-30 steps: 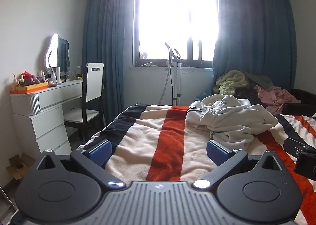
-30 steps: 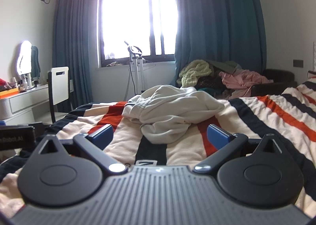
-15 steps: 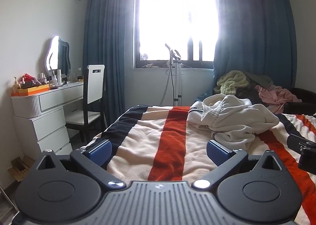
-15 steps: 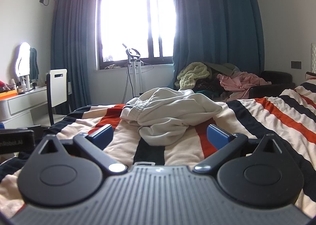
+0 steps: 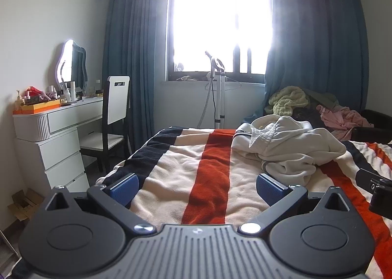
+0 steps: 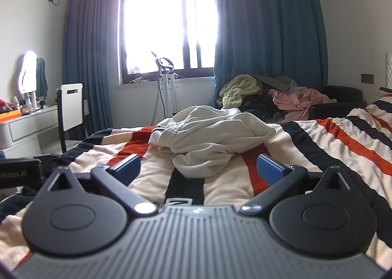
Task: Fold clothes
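Observation:
A crumpled cream-white garment (image 5: 289,146) lies in a heap on the striped bed blanket (image 5: 208,171). It also shows in the right wrist view (image 6: 210,139), straight ahead on the blanket (image 6: 318,146). My left gripper (image 5: 197,187) is open and empty, low over the blanket, with the garment ahead to its right. My right gripper (image 6: 198,168) is open and empty, just short of the garment's near edge. The right gripper's body shows at the right edge of the left wrist view (image 5: 377,188).
A white dresser (image 5: 56,137) with a mirror and a white chair (image 5: 115,117) stand left of the bed. A garment steamer (image 5: 218,90) stands under the window. A pile of green and pink clothes (image 6: 274,98) lies on a dark sofa beyond the bed.
Both grippers have crept forward and slightly up toward the garment. Both stay open and empty. The garment has not moved.

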{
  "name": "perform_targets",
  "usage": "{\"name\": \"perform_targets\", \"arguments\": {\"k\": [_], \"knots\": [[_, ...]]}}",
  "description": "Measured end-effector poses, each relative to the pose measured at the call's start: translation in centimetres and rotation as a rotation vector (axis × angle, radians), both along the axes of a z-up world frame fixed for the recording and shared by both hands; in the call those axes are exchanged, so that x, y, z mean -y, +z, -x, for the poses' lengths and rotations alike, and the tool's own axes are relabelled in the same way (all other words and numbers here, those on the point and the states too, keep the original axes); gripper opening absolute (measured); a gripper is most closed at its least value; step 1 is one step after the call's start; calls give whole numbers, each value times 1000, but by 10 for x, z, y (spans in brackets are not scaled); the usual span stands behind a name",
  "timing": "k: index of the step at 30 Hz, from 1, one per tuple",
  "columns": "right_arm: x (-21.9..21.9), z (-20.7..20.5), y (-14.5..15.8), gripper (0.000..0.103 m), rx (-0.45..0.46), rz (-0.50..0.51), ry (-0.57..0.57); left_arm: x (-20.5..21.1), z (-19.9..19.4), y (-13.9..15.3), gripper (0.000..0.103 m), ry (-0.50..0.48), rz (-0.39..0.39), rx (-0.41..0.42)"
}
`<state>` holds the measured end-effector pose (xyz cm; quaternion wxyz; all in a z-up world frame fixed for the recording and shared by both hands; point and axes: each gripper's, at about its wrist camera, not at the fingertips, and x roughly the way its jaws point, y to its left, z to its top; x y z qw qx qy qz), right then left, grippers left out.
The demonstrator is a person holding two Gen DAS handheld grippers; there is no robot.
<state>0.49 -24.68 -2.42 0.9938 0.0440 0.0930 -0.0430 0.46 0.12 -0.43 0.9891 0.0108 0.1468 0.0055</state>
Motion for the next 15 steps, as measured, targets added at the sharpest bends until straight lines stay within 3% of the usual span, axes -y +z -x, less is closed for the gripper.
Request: {"name": "perform_targets", "arguments": {"k": [9, 15], "knots": [[-2, 0, 1, 103, 9, 10, -15, 0, -3, -3, 103, 0, 7, -5], [-10, 13, 11, 103, 127, 53, -92, -2, 1, -3, 103, -68, 47, 13]]}}
